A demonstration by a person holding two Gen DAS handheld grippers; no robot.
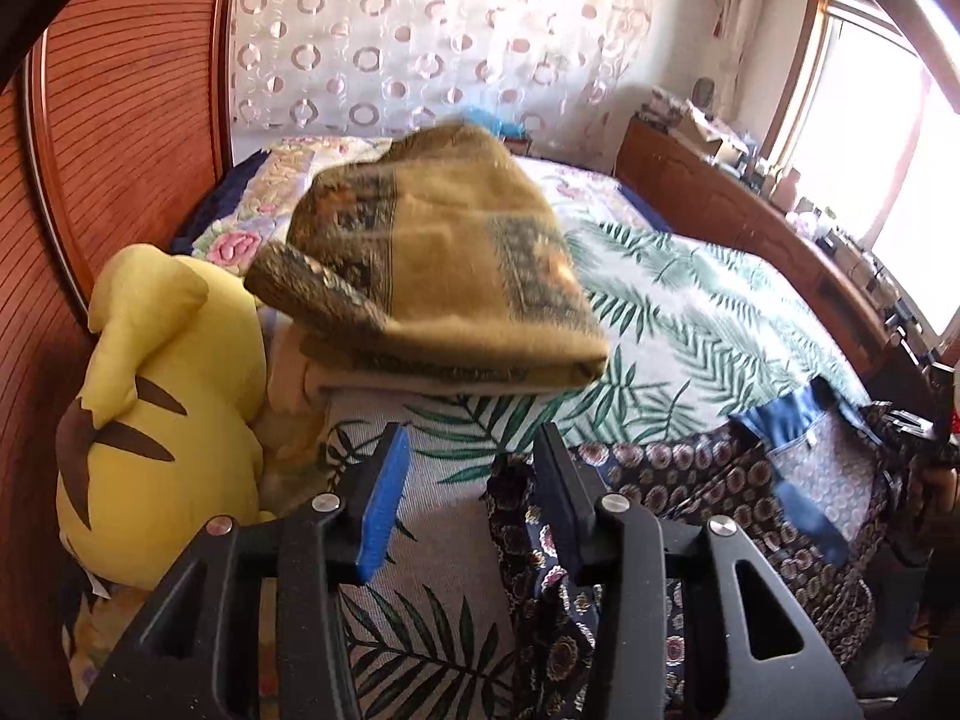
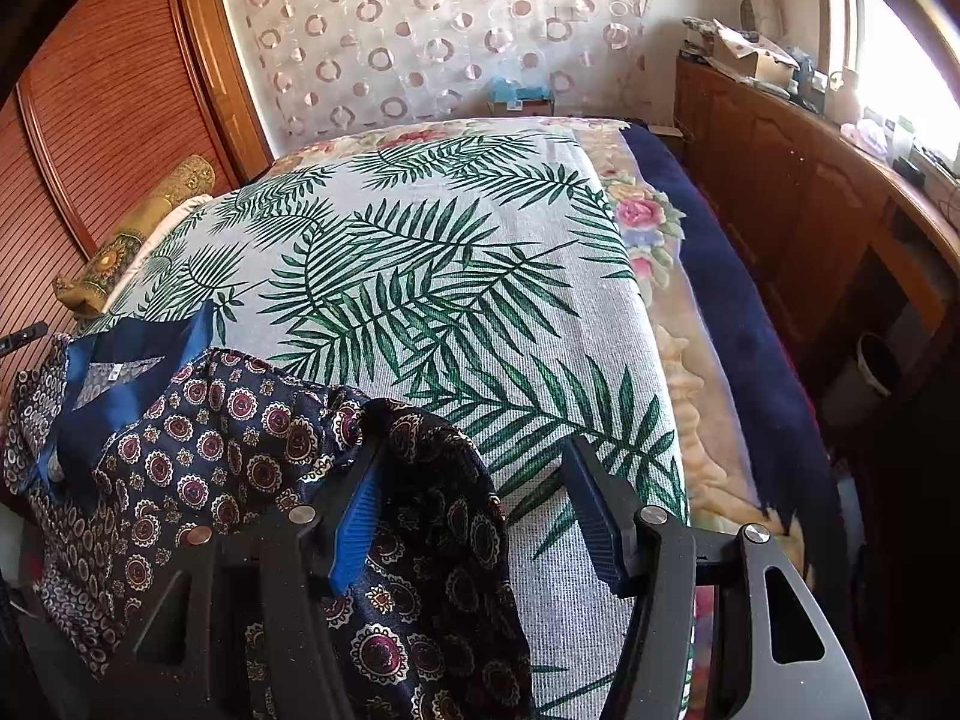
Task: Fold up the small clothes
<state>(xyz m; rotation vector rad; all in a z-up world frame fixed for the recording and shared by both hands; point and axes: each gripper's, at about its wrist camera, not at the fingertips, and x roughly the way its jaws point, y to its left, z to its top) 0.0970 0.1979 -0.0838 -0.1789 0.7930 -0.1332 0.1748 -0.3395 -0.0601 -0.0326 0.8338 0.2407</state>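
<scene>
A dark navy garment (image 1: 690, 480) printed with round flower medallions and lined in blue lies crumpled at the near edge of the palm-leaf bedspread (image 1: 690, 312). My left gripper (image 1: 471, 438) stands open above the spread. The garment's left edge lies by its right finger, and neither pad presses on it. In the right wrist view the same garment (image 2: 198, 450) is draped over the left finger of my right gripper (image 2: 474, 450). A fold hangs between the jaws, with bare bedspread (image 2: 420, 252) showing beside the right finger, so this gripper is open too.
A yellow plush toy (image 1: 162, 396) and an olive folded blanket (image 1: 438, 264) sit on the bed's left side, against a wooden wardrobe (image 1: 120, 120). A cluttered wooden cabinet (image 2: 780, 180) runs along the right under the window, with a bin (image 2: 870, 372) below. A patterned curtain (image 2: 432, 30) hangs behind.
</scene>
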